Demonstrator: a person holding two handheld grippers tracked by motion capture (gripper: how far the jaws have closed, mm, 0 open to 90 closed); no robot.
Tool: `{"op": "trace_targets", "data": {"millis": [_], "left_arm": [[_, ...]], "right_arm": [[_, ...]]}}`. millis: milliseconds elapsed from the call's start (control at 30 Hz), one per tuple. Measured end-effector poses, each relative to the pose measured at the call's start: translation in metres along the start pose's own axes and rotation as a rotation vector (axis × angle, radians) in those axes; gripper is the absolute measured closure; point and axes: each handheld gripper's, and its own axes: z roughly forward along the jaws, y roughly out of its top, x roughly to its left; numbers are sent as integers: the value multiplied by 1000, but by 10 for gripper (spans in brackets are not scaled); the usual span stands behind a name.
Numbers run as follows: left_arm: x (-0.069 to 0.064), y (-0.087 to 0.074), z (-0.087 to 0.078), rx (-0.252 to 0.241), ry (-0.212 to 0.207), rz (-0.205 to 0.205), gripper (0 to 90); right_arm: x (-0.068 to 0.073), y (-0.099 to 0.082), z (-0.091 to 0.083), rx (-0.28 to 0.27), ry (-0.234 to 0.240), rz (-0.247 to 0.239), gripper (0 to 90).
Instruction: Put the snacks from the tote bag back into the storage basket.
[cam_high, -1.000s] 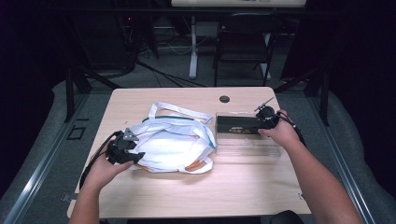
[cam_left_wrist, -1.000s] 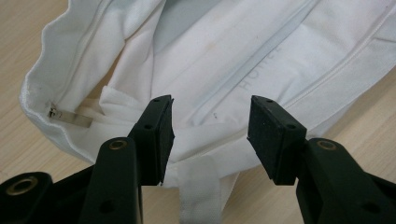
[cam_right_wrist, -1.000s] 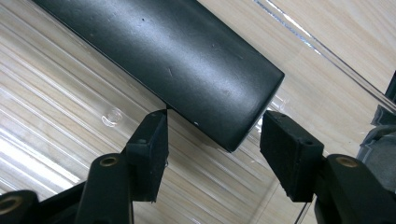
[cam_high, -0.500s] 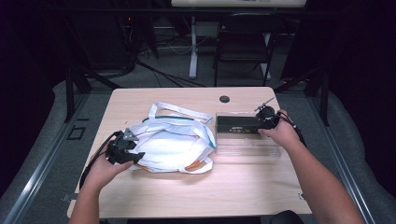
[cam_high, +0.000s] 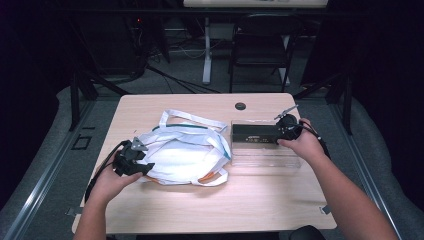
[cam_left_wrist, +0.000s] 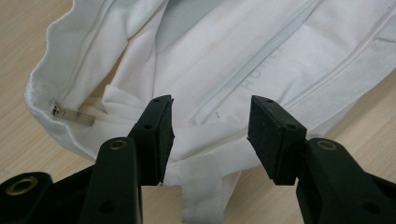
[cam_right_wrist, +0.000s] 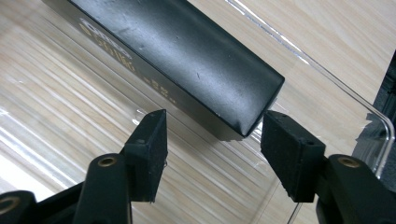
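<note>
A white fabric bag (cam_high: 185, 152) with long handles lies left of the table's middle. My left gripper (cam_high: 141, 166) sits at the bag's left edge. In the left gripper view its jaws (cam_left_wrist: 210, 121) stand open over the bag's cloth (cam_left_wrist: 233, 60), pressing on nothing, with a metal zipper pull (cam_left_wrist: 72, 115) to their left. A long black box (cam_high: 256, 133) lies in a clear plastic tray (cam_high: 265, 160) at the right. My right gripper (cam_high: 278, 132) is at the box's right end. Its jaws (cam_right_wrist: 212, 123) are open, with the end of the box (cam_right_wrist: 187, 56) just ahead of them, untouched.
The tray's clear rim (cam_right_wrist: 373, 112) curves round past the right jaw. A round cable hole (cam_high: 240, 106) sits near the table's far edge. Bare wood (cam_high: 250, 200) lies along the near side. A chair (cam_high: 260, 45) and stand legs are on the floor beyond the table.
</note>
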Motion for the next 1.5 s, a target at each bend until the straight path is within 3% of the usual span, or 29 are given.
{"op": "trace_targets", "data": {"millis": [400, 833, 1500], "left_arm": [[0, 0, 0, 4, 1, 4, 501], [0, 0, 0, 1, 1, 0, 501], [1, -1, 0, 1, 1, -1, 500]], "right_arm": [[4, -2, -19, -13, 36, 32, 563], [21, 8, -50, -78, 69, -6, 611], [75, 8, -74, -151, 164, -106, 629]]}}
